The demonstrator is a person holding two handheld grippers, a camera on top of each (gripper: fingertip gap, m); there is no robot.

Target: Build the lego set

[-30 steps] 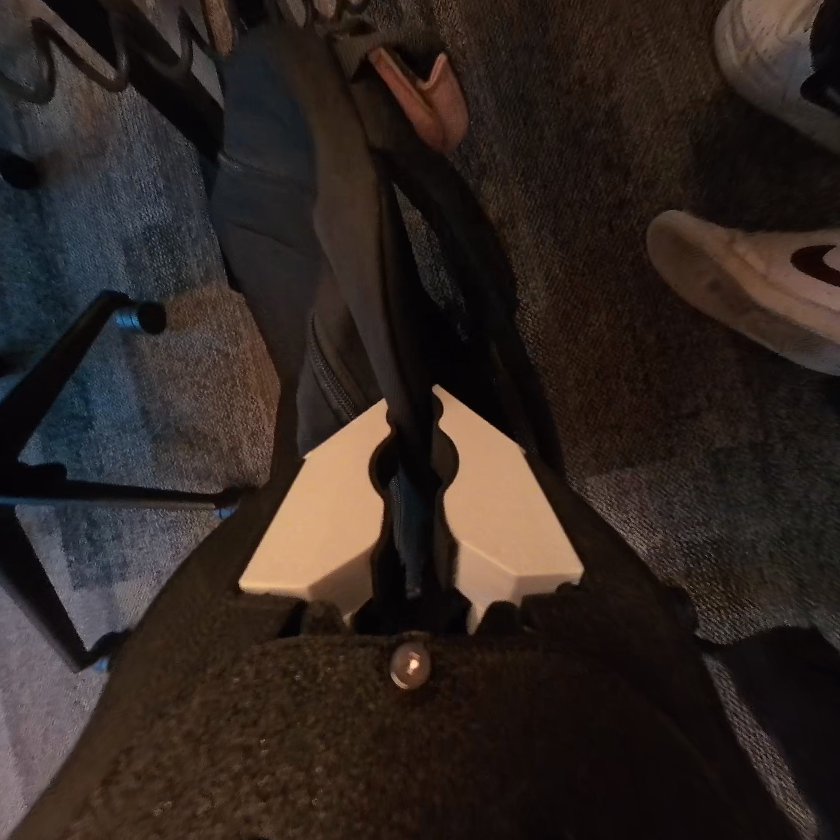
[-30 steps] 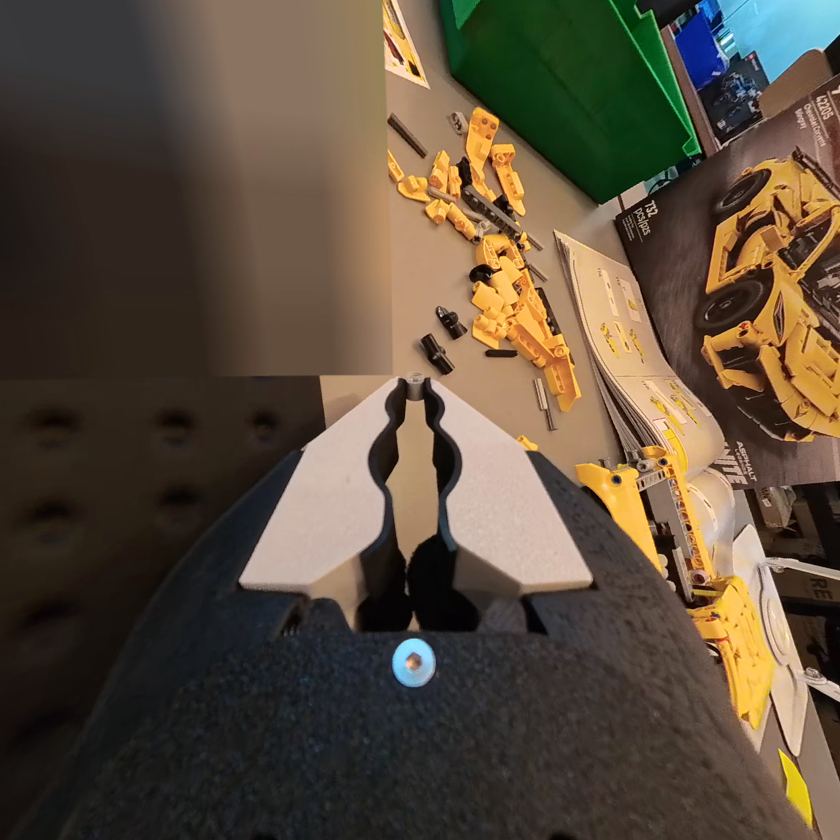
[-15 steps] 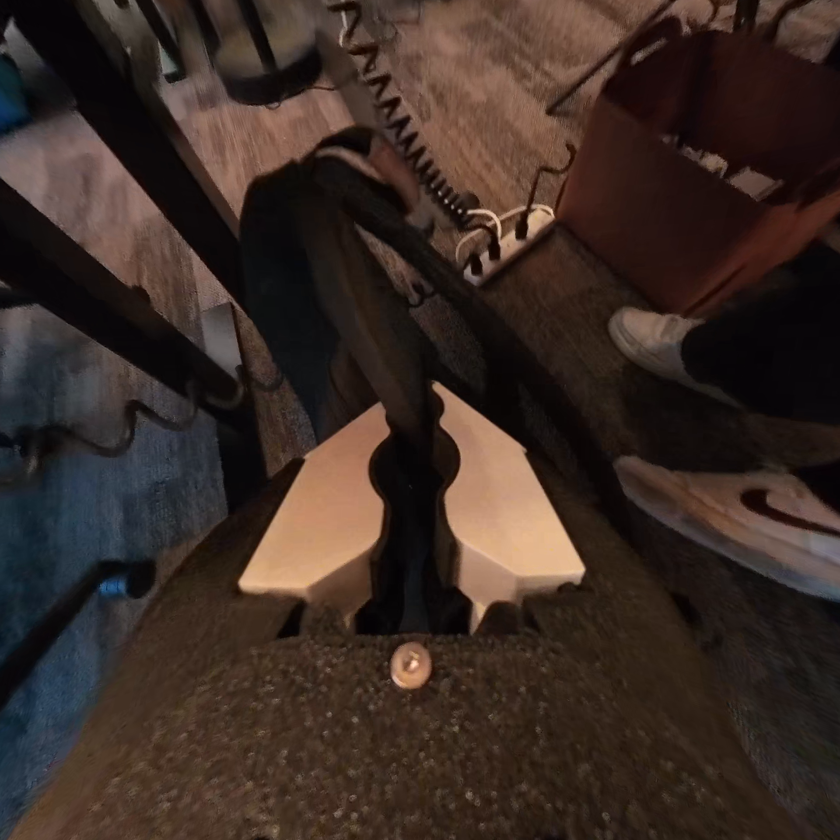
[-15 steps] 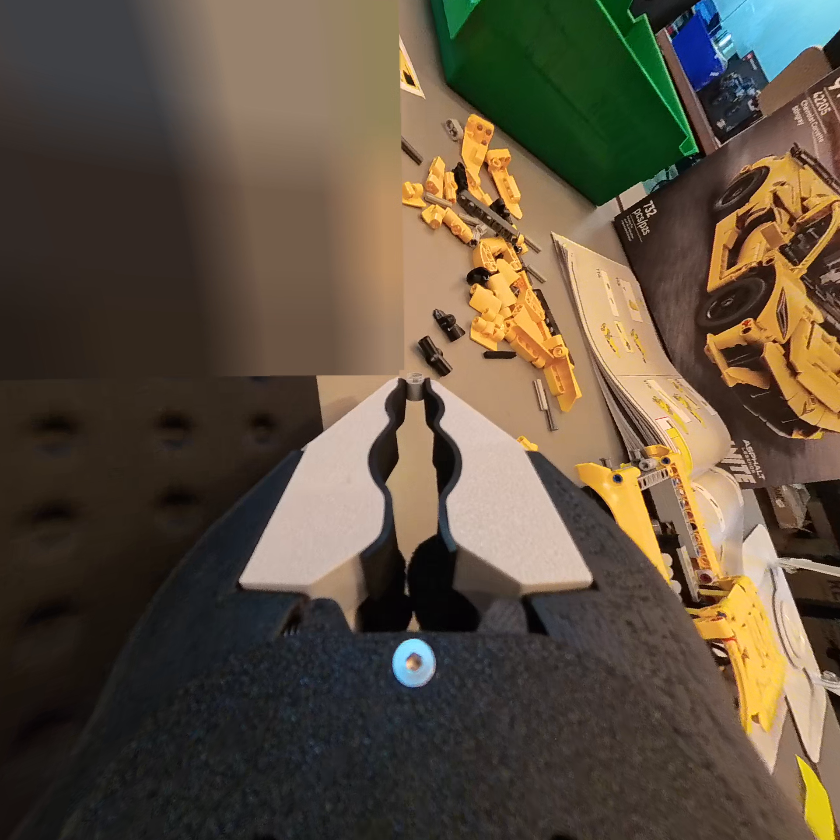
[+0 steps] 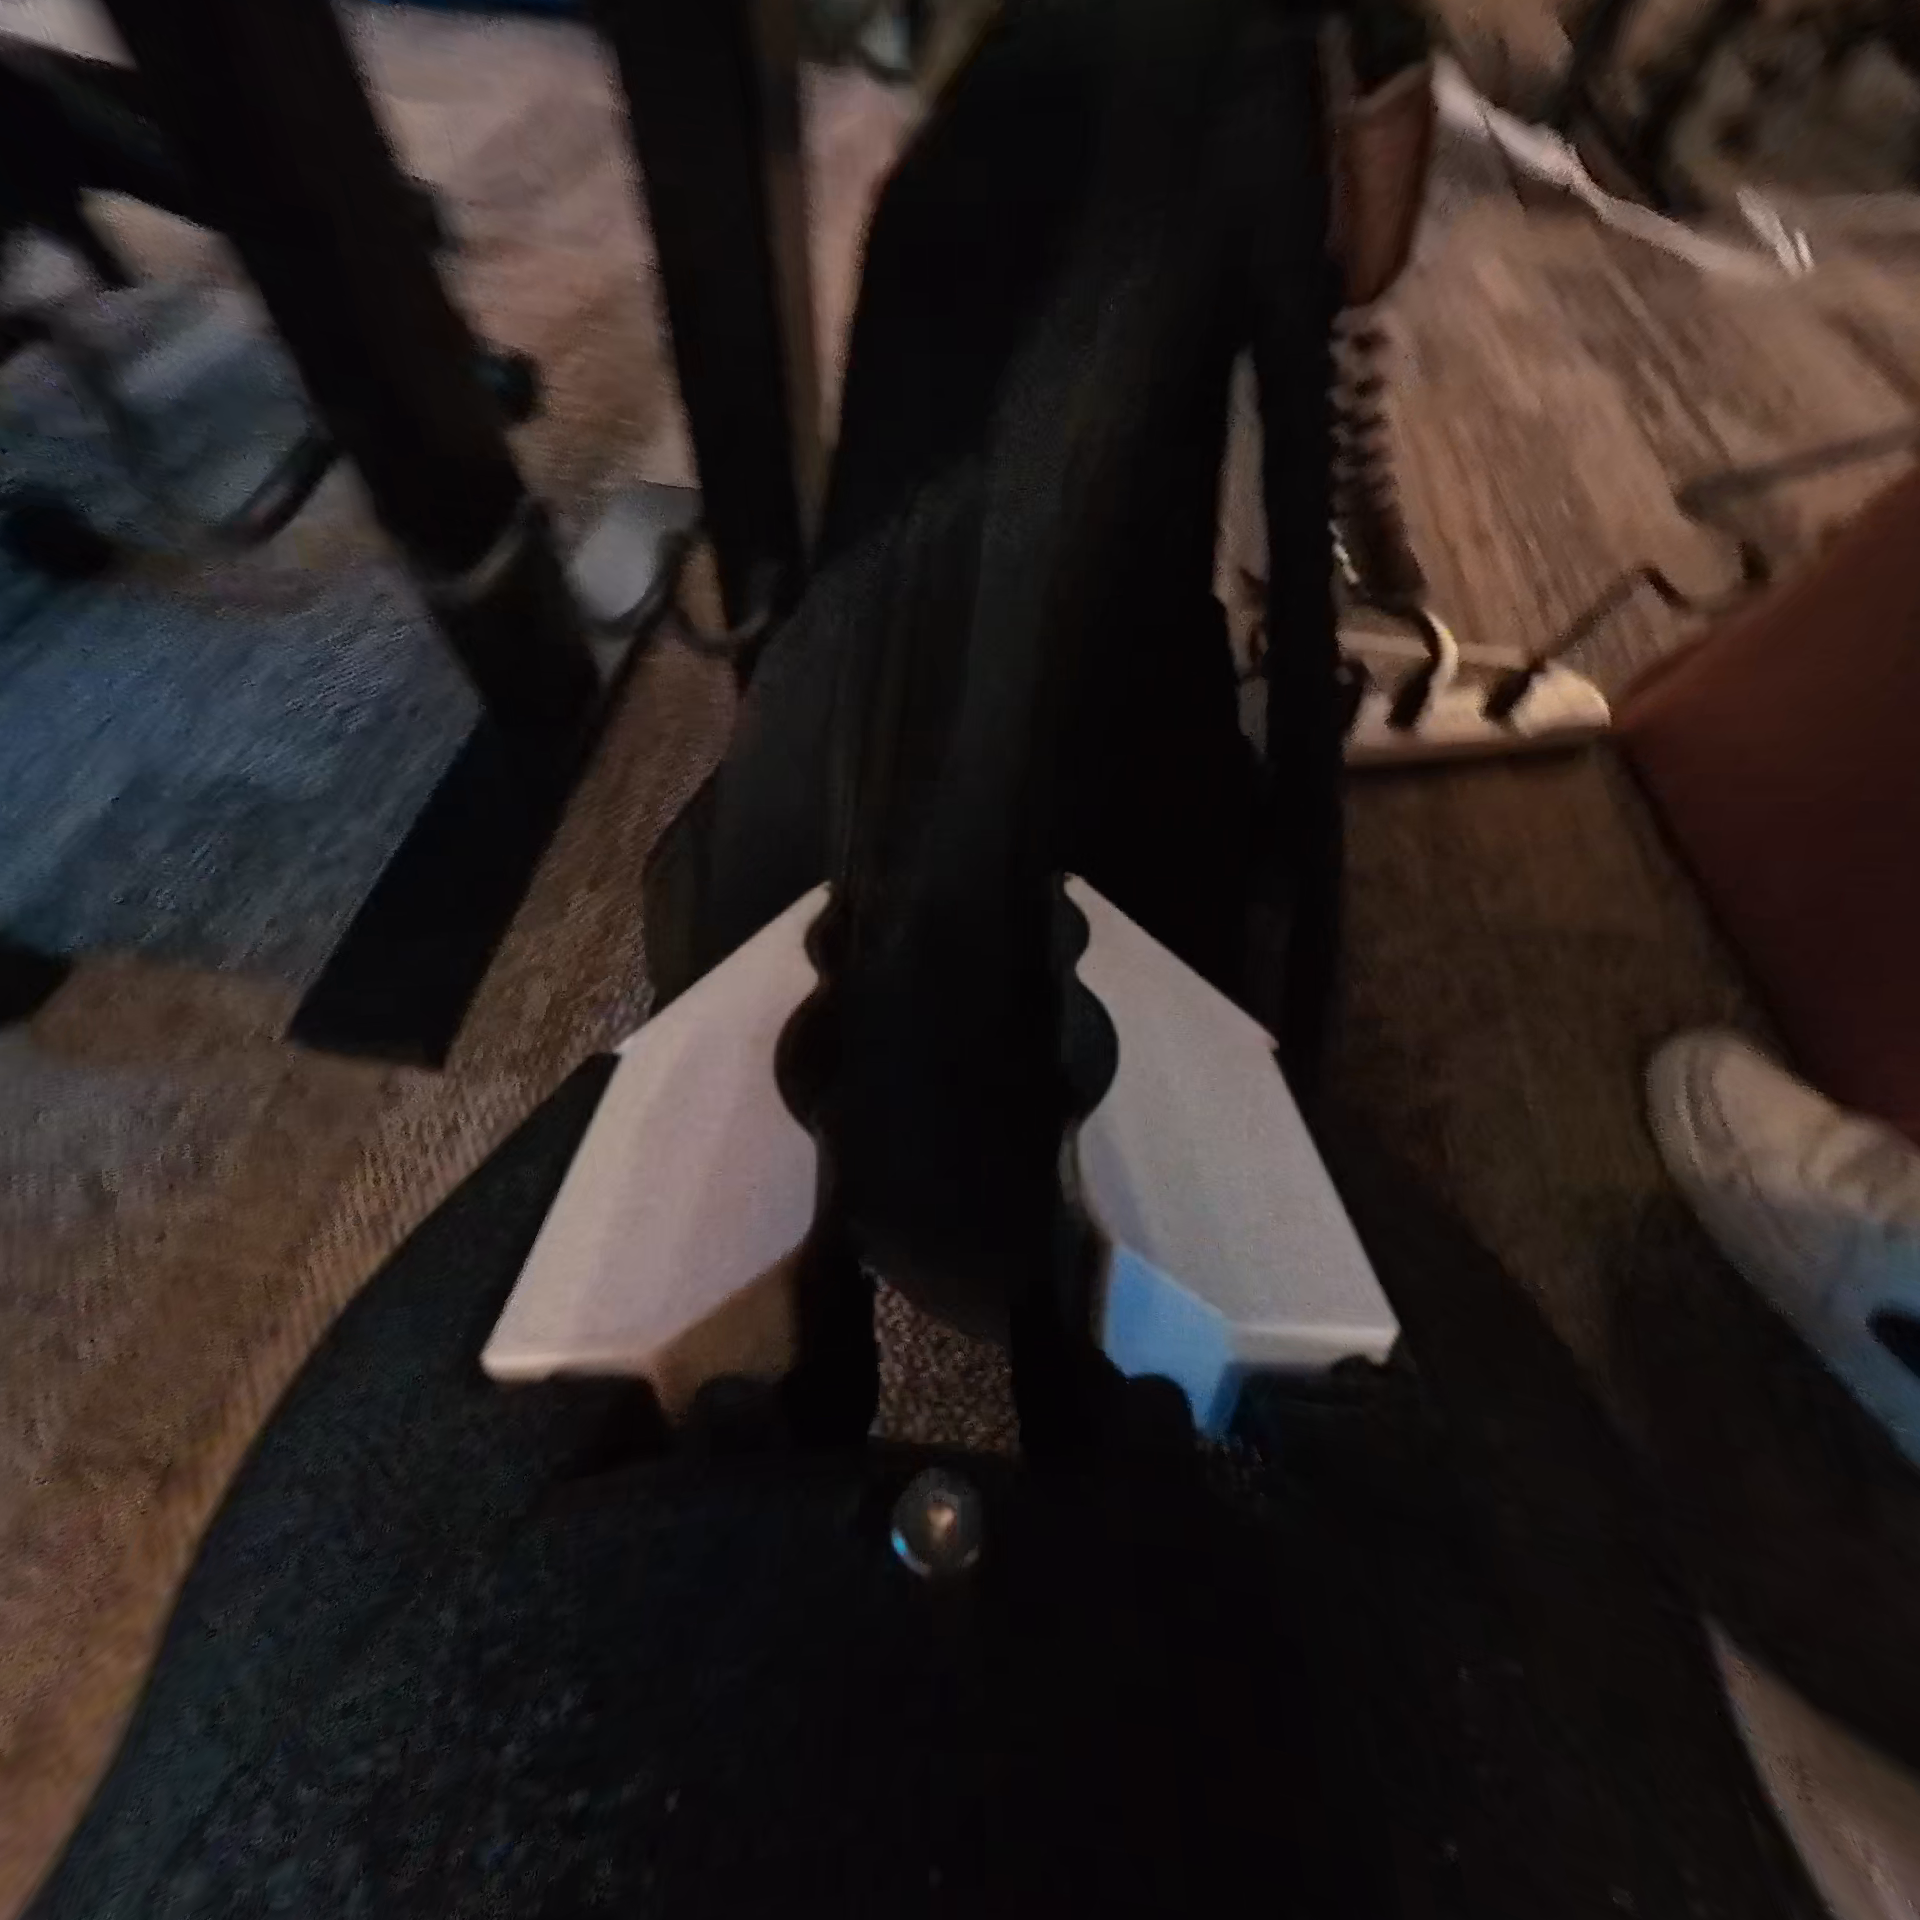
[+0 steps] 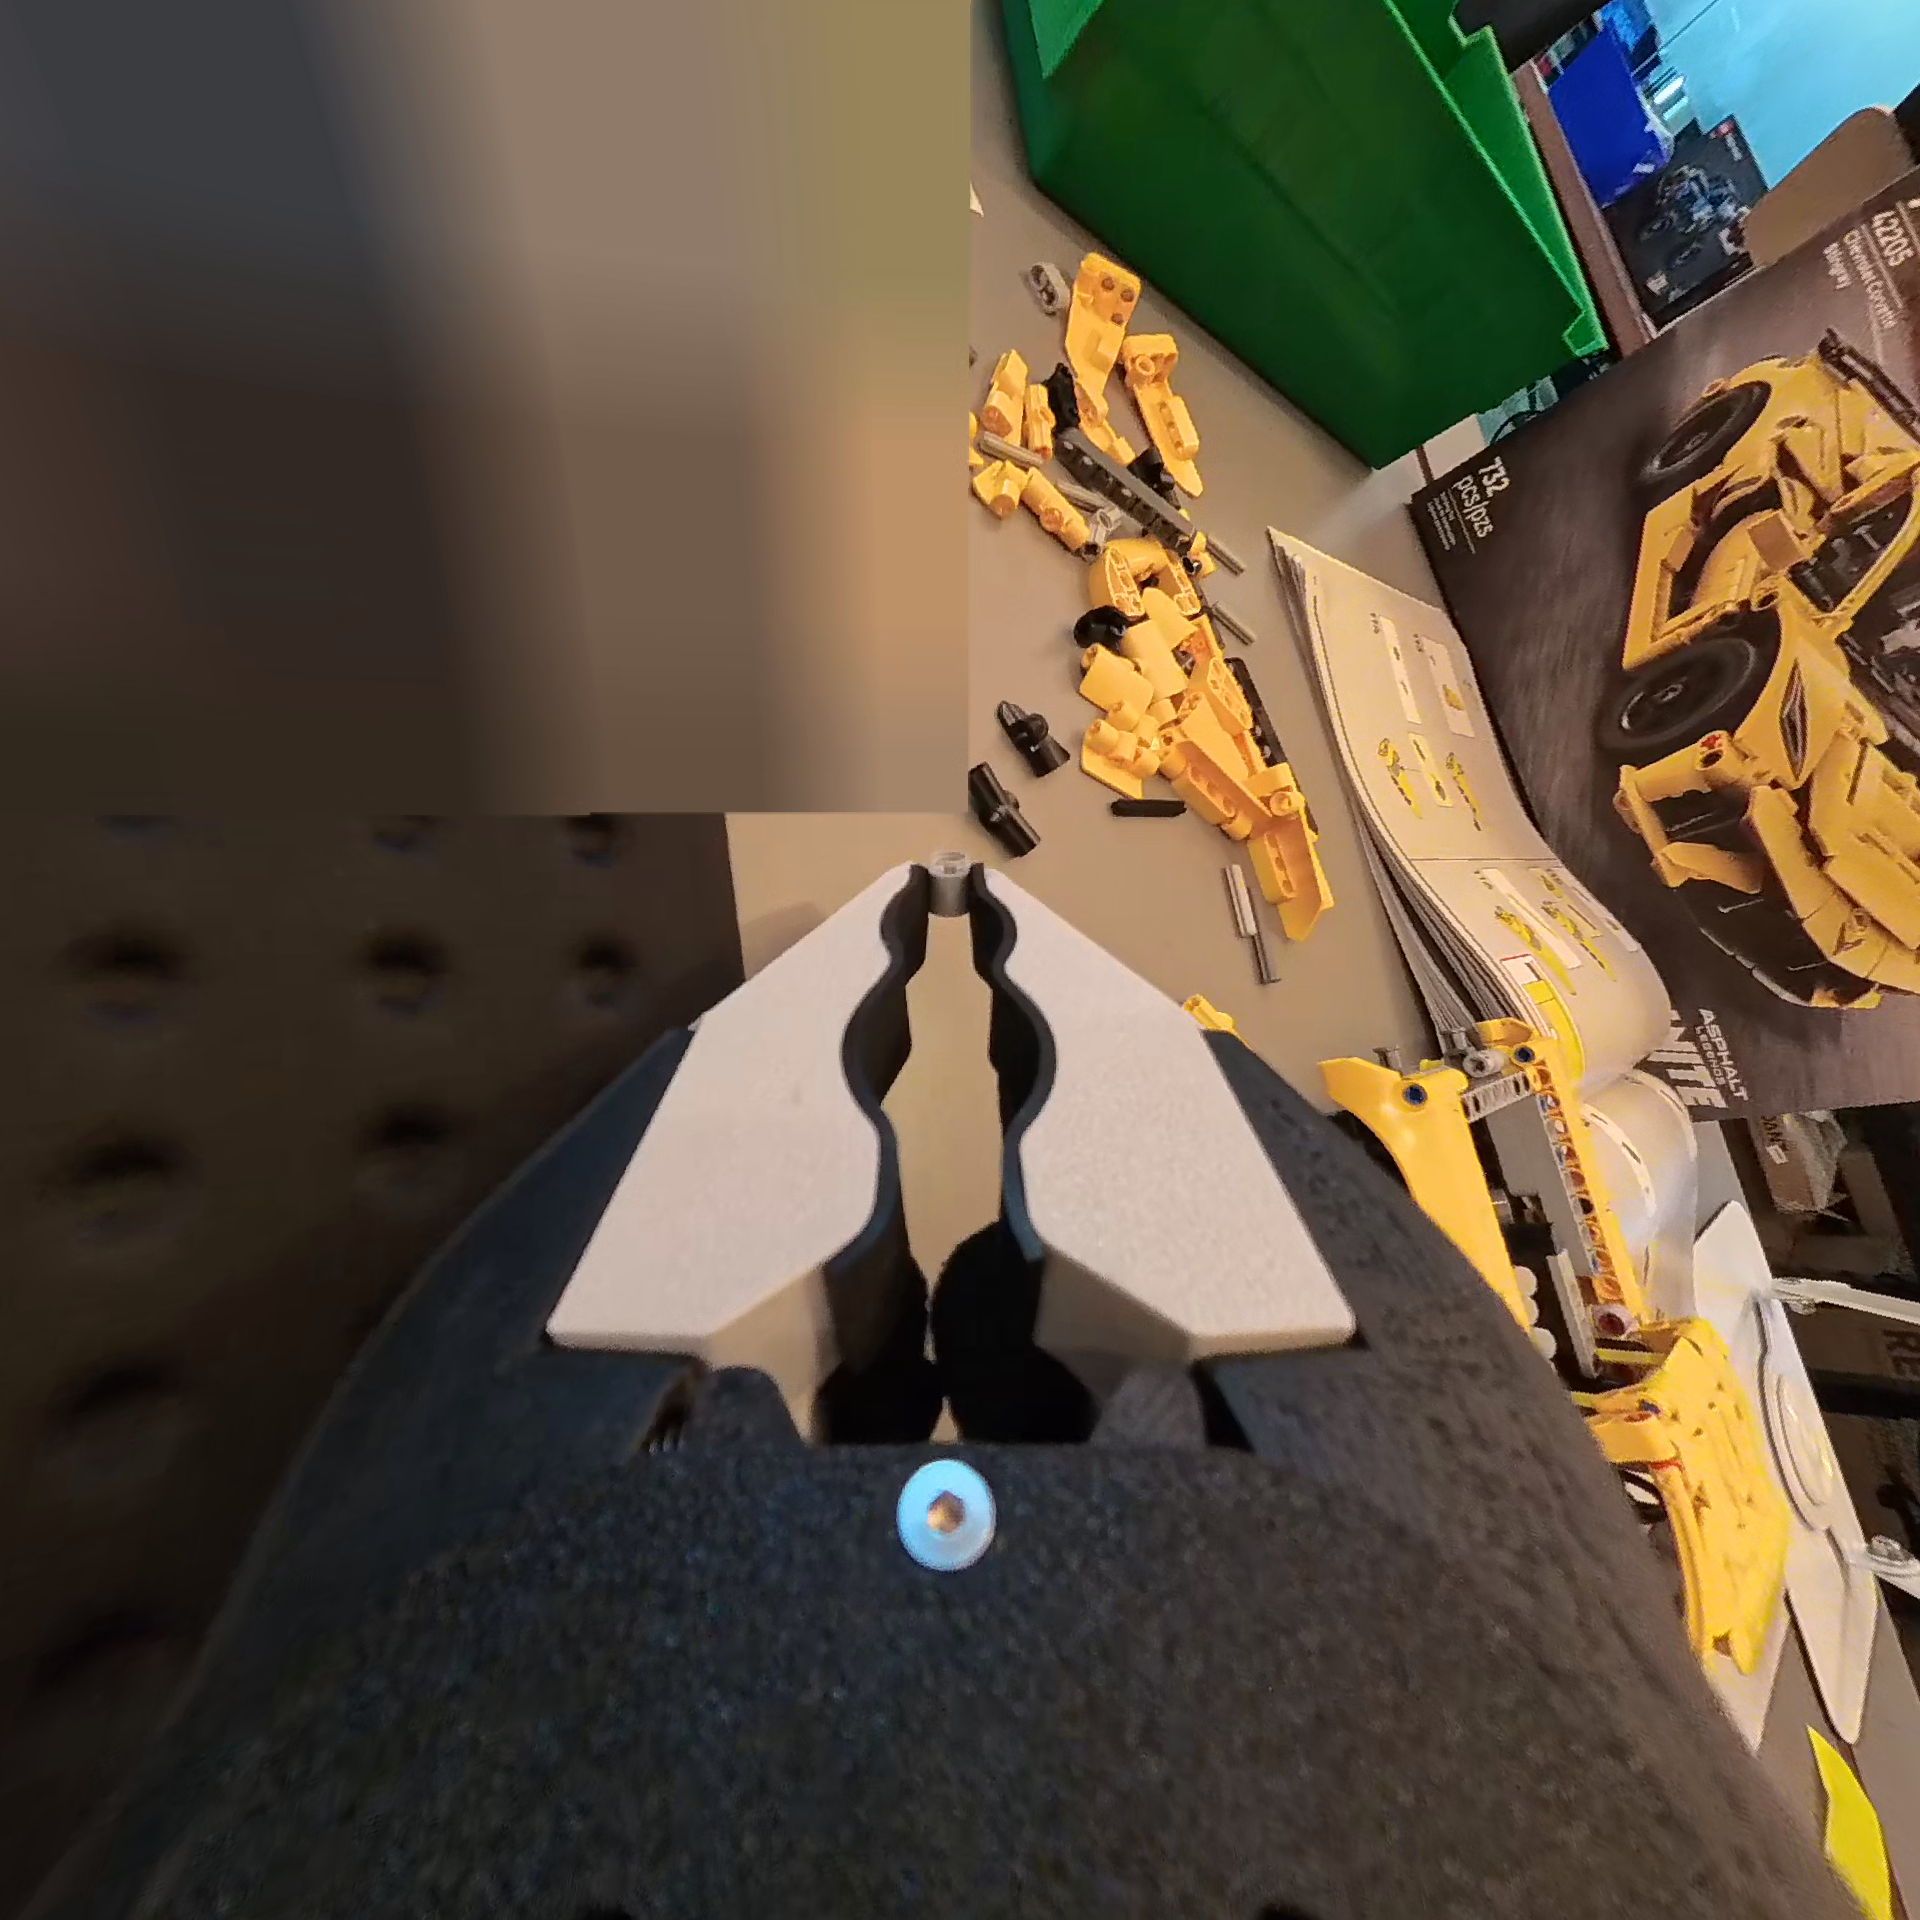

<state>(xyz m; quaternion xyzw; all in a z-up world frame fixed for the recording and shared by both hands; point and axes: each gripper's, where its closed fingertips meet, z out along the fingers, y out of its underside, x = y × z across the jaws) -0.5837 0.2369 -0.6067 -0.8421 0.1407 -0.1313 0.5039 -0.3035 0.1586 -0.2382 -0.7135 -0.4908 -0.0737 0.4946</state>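
In the right wrist view my right gripper (image 6: 948,883) is shut on a small grey lego piece (image 6: 948,868), held at its fingertips above the grey table (image 6: 1143,987). A heap of loose yellow and black pieces (image 6: 1174,717) lies beyond it. The partly built yellow car (image 6: 1621,1351) lies to the right. In the blurred left wrist view my left gripper (image 5: 948,894) is below the table, over the carpet. Its jaws stand apart, with a black bag strap (image 5: 966,675) hanging between them.
On the table are an open instruction booklet (image 6: 1455,790), the set's box (image 6: 1714,675), a green bin (image 6: 1299,208) and a black perforated surface (image 6: 312,1039). On the floor are black table legs (image 5: 343,312), a power strip (image 5: 1475,707), a brown box (image 5: 1808,810) and a person's white shoe (image 5: 1787,1174). The gap from one gripper's tips to the other's is roughly 45 centimeters.
My left gripper's jaws have opened from their tight hold on the black strap, and its view has swung up along the floor. My right gripper still holds the grey piece and has shifted slightly.
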